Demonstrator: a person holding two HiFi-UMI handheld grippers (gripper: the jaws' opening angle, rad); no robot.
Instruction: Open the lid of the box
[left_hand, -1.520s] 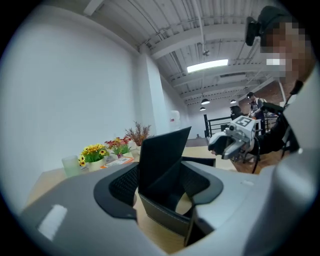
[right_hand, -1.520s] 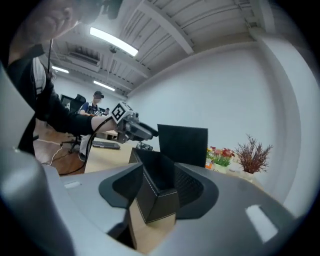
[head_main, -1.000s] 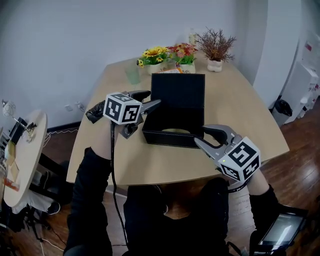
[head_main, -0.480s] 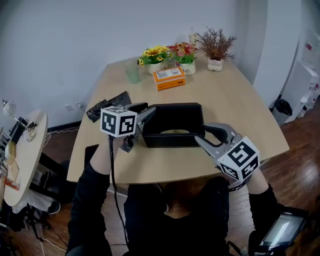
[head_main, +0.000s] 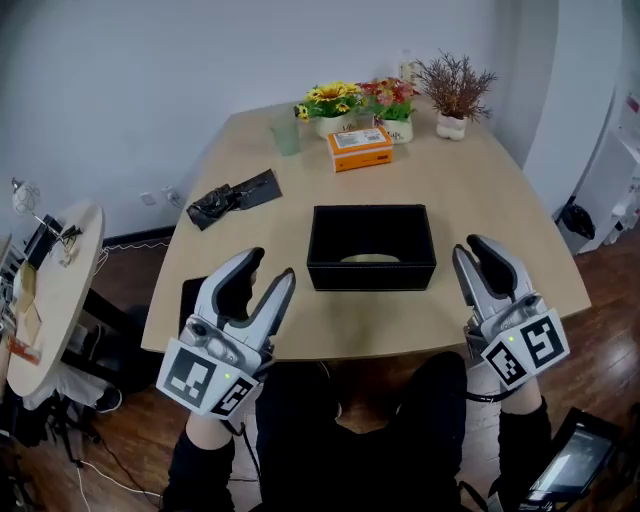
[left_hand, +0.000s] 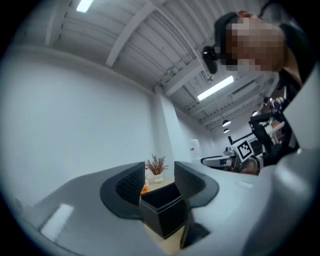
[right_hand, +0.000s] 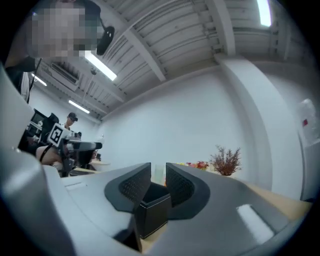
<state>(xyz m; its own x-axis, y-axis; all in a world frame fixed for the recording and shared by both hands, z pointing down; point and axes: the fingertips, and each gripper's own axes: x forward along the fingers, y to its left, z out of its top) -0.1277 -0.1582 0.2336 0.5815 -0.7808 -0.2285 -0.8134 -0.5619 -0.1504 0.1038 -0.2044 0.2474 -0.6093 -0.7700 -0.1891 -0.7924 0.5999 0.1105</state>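
Note:
The black box (head_main: 370, 276) stands open-topped in the middle of the wooden table (head_main: 480, 190), with something pale showing inside; its lid is not visible from here. My left gripper (head_main: 272, 266) hovers at the near table edge, left of the box and apart from it; its jaws are opening with nothing between them. My right gripper (head_main: 470, 246) sits right of the box, clear of it, its jaws closing to a narrow gap on nothing. In the left gripper view the box (left_hand: 162, 215) lies beyond the jaws (left_hand: 157, 182). The right gripper view likewise shows the box (right_hand: 152, 215) beyond the jaws (right_hand: 158, 182).
At the far edge stand an orange packet (head_main: 359, 147), a green cup (head_main: 287, 135), two flower pots (head_main: 335, 108) and a dried plant (head_main: 455, 90). A black bag (head_main: 235, 197) lies at the left. A round side table (head_main: 45, 290) stands off to the left.
The lid, upright a second ago, dropped back out of sight behind the box. Both grippers drew away from the box's sides toward the near table edge.

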